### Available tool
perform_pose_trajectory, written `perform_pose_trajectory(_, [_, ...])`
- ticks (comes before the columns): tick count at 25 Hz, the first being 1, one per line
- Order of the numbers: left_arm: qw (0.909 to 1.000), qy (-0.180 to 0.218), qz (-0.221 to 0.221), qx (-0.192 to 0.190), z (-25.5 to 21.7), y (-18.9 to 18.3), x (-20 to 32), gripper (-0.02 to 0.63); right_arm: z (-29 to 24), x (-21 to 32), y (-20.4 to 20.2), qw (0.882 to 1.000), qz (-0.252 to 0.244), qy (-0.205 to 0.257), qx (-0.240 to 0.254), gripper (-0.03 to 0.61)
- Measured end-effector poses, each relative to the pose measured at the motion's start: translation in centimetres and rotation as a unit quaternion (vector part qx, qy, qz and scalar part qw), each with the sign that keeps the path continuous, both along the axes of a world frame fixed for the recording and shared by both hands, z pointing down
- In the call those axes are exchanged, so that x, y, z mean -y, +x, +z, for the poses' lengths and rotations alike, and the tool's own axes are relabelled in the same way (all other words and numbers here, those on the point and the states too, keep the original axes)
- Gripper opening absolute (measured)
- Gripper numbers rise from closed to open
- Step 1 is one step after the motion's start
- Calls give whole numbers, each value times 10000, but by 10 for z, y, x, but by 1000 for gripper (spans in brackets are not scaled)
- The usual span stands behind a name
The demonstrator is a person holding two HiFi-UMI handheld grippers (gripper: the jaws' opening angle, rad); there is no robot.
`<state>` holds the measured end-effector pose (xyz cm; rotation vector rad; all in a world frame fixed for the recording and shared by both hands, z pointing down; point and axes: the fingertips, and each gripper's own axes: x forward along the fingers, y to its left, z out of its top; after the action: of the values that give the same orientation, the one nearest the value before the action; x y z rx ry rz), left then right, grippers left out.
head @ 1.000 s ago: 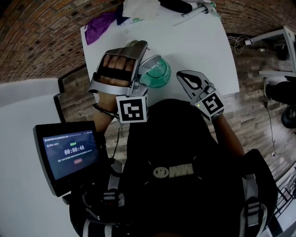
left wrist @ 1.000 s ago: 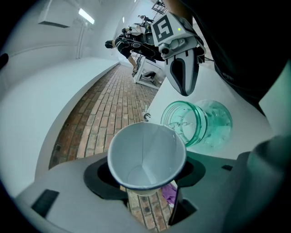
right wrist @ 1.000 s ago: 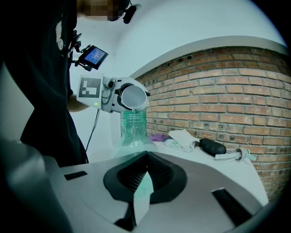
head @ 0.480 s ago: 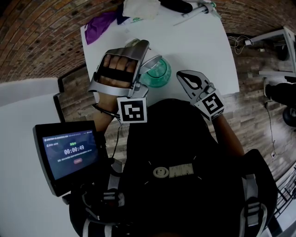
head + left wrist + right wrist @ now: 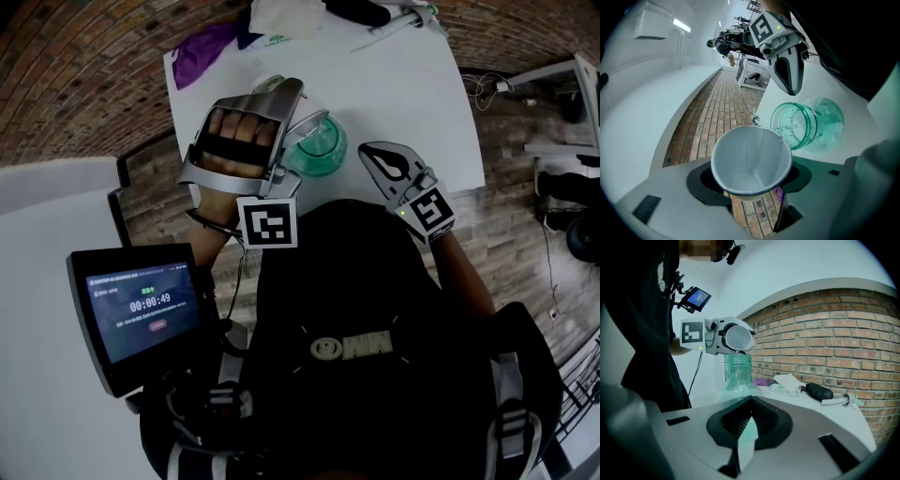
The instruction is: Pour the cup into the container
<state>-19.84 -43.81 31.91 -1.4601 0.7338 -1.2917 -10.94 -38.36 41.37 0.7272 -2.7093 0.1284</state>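
One cup (image 5: pixel 751 161), one jar (image 5: pixel 808 123), two grippers, one table (image 5: pixel 412 89).

Left gripper (image 5: pixel 281 98) clamped on the cup, one jaw pressing each side of it below the rim. Right gripper (image 5: pixel 743 446) empty, jaws together, tips low over the table near the jar's right side, not touching it.

Cup: white paper, tapered, with a straight seam down the inner wall and a thin rolled rim. Tipped well over on its side, held in the air above the table, lip right at the jar's mouth. Pale and bare inside, as far as visible; impossible to tell of any liquid left.

Jar: clear green glass, ribbed screw neck, no lid, upright on the near part of the table, between the two grippers.

From the head view, left hand (image 5: pixel 234 131) and its gripper covering most of the cup and the left of the jar's rim.

At the far edge of the table, well apart from the jar: one purple cloth (image 5: pixel 202 52), one crumpled white rag (image 5: pixel 286 17), one black pouch (image 5: pixel 356 11), one white pen-like tool (image 5: pixel 403 21). Brick all round the table. Down at the left, beside the person's body, one small screen (image 5: pixel 141 305) showing a timer.
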Motion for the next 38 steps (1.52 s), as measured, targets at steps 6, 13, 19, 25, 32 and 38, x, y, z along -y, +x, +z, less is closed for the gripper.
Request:
perform_pose_trajectory(6, [10000,25,16,-13,-1,1,0,303,0,0,0,10000,-8,11,2,5])
perform_pose_trajectory(13, [9999,109,47,13,-4,2,1,303,0,0,0,10000,-11,23,11,4])
perform_pose_trajectory(19, [9997,187,75,110,-3,2,2,303,0,0,0,10000,-16,24,7,4])
perform_pose_trajectory(25, [9995,272,123,112,-6,3,2,303,-1,1,-1,10000,-26,44,24,5])
perform_pose_trajectory(32, [9985,456,182,227,-10,5,3,302,-2,2,-2,10000,9,29,26,3])
perform_pose_trajectory(38, [9978,542,246,288,-11,6,2,304,-4,3,-4,10000,-4,65,53,4])
